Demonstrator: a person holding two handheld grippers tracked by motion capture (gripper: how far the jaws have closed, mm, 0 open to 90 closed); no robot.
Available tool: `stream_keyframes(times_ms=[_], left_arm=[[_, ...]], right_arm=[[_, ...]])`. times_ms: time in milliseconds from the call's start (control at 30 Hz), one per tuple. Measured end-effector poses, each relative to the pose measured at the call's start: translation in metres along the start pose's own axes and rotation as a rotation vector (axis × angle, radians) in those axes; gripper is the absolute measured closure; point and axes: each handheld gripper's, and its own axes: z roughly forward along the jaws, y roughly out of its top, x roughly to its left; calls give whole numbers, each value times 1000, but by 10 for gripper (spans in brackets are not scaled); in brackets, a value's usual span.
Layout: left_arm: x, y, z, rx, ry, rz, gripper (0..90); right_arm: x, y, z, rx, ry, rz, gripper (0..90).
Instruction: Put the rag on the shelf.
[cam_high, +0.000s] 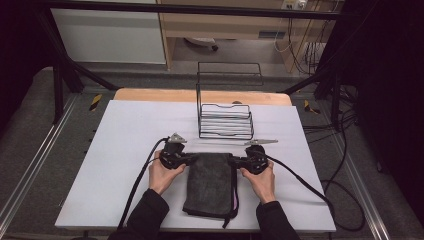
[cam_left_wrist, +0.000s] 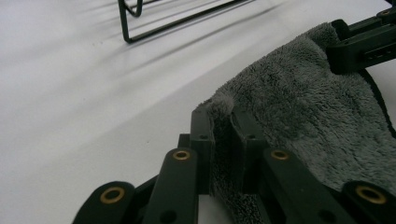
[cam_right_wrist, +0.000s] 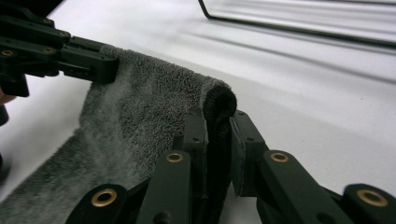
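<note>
both tongs pinch the far corners of a folded dark grey fleecy towel (cam_high: 210, 182) lying at lower centre of the white table (cam_high: 120, 150): left tongs (cam_high: 186, 159) on its upper left corner, right tongs (cam_high: 234, 160) on its upper right. soft, light and floppy, it will likely sag between them; corner holds suit it. a black wire rack (cam_high: 225, 120) stands just above centre.

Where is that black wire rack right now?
In the high view the rack stands at the middle of the table's far side, just beyond the grey towel, whose far corners the two tongs grip.
</note>
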Motion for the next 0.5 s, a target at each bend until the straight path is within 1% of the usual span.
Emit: stream_keyframes(times_ms=[167,267,400,500], left_arm=[[-5,0,-9,-34,-8,13,803],[-9,1,-16,-53,-7,22,803],[-14,0,-26,-89,-18,22,804],[-18,0,-32,-113,-12,35,804]], right_arm=[[7,-1,-10,-49,8,-13,795],[10,-2,-15,-71,14,-27,796],[14,-3,-22,-91,20,-38,797],[19,-3,-28,-110,22,-53,796]])
